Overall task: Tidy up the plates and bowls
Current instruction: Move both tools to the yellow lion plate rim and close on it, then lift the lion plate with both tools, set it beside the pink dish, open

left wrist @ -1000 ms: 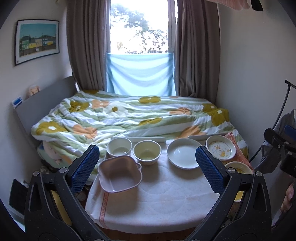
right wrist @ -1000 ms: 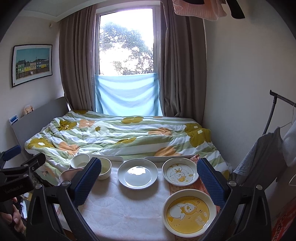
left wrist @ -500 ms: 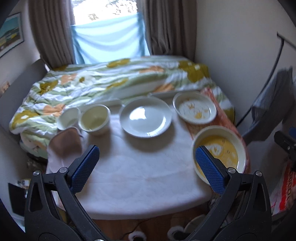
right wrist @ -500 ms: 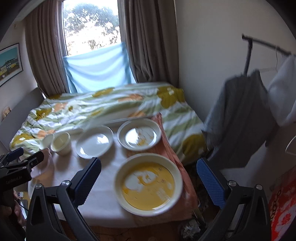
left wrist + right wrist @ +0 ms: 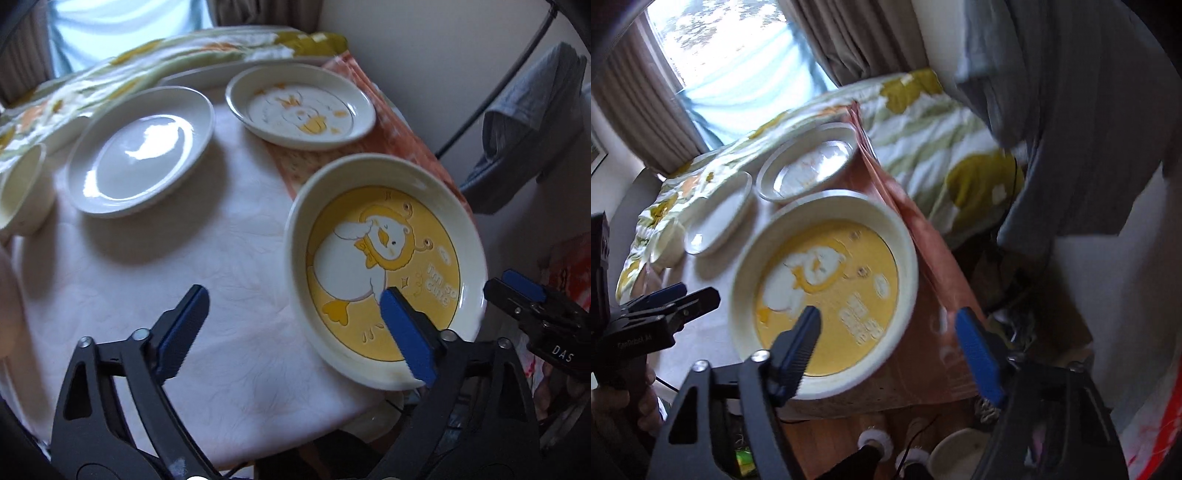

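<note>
Left gripper (image 5: 291, 328): jaws spread wide, holding nothing; its right blue pad overlapped the near rim of the large cream plate with a yellow duck picture (image 5: 384, 266).
Right gripper (image 5: 890, 343): jaws released, empty; left pad over the same plate's near edge (image 5: 827, 291), right pad over the orange cloth (image 5: 934, 266).
Duck plate: at the near right corner of the white-covered table (image 5: 184, 266).
Smaller duck-print dish (image 5: 301, 105): behind it.
Plain white plate (image 5: 142, 149): left of that dish.
Cream bowl (image 5: 22, 192): far left edge.
</note>
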A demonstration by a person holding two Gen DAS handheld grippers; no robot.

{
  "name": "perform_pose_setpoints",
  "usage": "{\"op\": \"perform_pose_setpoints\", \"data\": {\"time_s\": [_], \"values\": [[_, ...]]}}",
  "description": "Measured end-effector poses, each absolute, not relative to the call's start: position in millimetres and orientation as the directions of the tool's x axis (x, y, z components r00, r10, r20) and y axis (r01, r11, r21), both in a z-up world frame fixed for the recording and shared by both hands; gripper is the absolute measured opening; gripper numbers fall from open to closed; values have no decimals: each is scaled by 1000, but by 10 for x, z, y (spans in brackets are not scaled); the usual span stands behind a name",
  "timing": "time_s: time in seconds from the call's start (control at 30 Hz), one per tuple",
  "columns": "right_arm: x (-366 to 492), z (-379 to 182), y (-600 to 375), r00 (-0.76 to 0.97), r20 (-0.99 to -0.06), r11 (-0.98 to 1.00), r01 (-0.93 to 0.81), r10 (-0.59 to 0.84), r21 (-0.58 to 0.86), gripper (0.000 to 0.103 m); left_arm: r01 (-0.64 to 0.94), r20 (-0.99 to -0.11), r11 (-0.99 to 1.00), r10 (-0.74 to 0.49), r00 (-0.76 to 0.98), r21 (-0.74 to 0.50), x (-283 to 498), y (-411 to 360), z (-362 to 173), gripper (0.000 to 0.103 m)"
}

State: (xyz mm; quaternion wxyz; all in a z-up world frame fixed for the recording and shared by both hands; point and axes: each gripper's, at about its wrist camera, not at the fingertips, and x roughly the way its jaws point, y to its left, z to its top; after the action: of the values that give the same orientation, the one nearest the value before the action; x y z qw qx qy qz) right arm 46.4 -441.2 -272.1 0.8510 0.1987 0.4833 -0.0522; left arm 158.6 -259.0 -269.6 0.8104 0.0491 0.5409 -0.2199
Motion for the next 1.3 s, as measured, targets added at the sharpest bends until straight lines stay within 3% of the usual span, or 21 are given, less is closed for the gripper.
{"op": "perform_pose_setpoints", "data": {"time_s": [0.13,0.27,0.53,0.67,1.3], "values": [[495,-2900,-4431,521,-842,897,292,142,332,49,462,-907,872,-315,278,-162,1684,-2707,-2871,70],[533,-2954,-4443,545,-827,884,311,135,349,44,491,-909,853,-332,253,-175,1770,-2782,-2923,66],[690,-3027,-4490,555,-821,876,321,133,359,20,527,-918,828,-341,202,-192,1930,-2819,-3005,29],[745,-3066,-4533,553,-823,875,324,134,360,15,522,-912,829,-353,210,-201,1947,-2792,-3017,26],[800,-2869,-4347,549,-832,947,217,84,238,15,513,-879,848,-338,335,-131,1780,-2645,-2719,26]]}}
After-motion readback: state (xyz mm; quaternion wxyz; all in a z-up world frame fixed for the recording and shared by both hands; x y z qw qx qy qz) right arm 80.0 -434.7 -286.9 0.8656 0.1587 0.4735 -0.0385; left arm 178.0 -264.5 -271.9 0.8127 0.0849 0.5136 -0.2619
